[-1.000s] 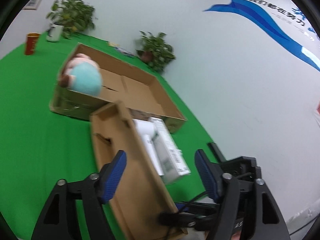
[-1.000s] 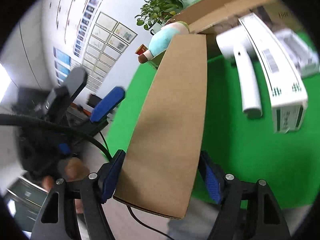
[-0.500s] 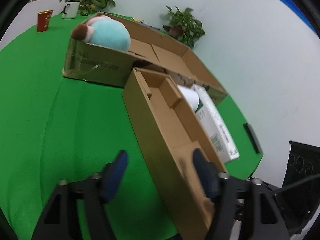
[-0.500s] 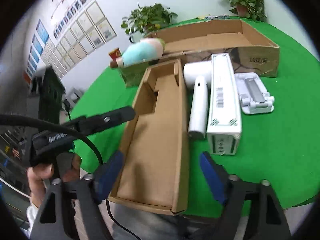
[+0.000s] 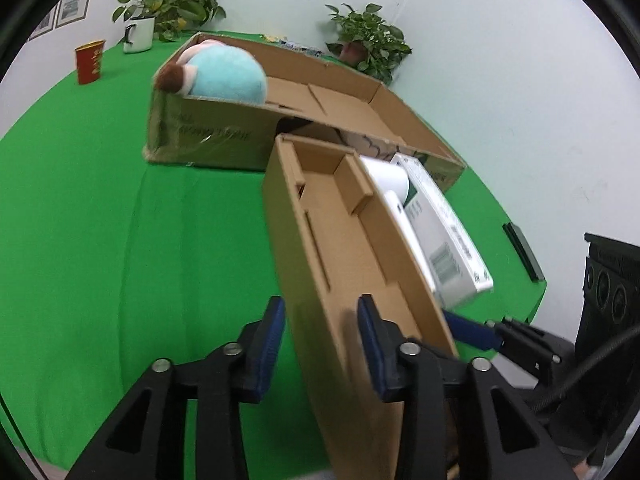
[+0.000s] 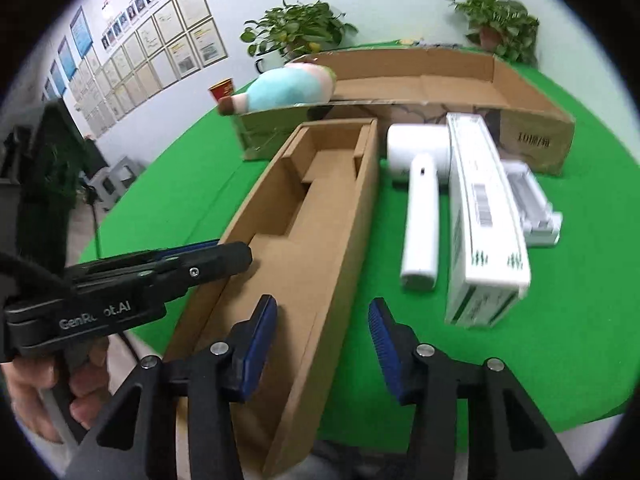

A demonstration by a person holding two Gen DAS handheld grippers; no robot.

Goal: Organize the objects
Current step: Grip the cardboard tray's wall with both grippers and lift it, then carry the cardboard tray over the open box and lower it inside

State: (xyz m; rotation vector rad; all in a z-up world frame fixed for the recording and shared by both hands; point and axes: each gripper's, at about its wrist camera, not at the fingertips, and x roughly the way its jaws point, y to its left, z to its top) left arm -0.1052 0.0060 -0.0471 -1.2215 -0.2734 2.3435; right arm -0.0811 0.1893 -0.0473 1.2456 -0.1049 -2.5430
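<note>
We see a long open cardboard tray (image 6: 316, 216) lying on the green table (image 5: 120, 240), its near end jutting over the table's near edge and its far end close to the front wall of the big cardboard box (image 6: 532, 120) at the back. Our left gripper (image 5: 320, 332) straddles the tray's left side wall, one blue pad outside and one inside; its jaws have just been closing, yet a gap still shows beside each pad, so it is not clamped. Our right gripper (image 6: 322, 336) straddles the tray's right side wall in the same way, its jaws have also just been closing, and it too stands unclamped with the wall between its pads. The left gripper also appears in the right wrist view (image 6: 168, 268), with the person's hand (image 6: 48, 392) on its handle. Just right of the tray lie a white hair dryer (image 6: 420, 216) and a long white carton (image 6: 484, 224), side by side, with a white plastic holder (image 6: 532, 208) beyond them. A teal plush toy (image 5: 224, 76) rests on the big box's left end. A red cup (image 5: 90, 60) and a white mug (image 5: 138, 34) stand near the table's far left edge.
</note>
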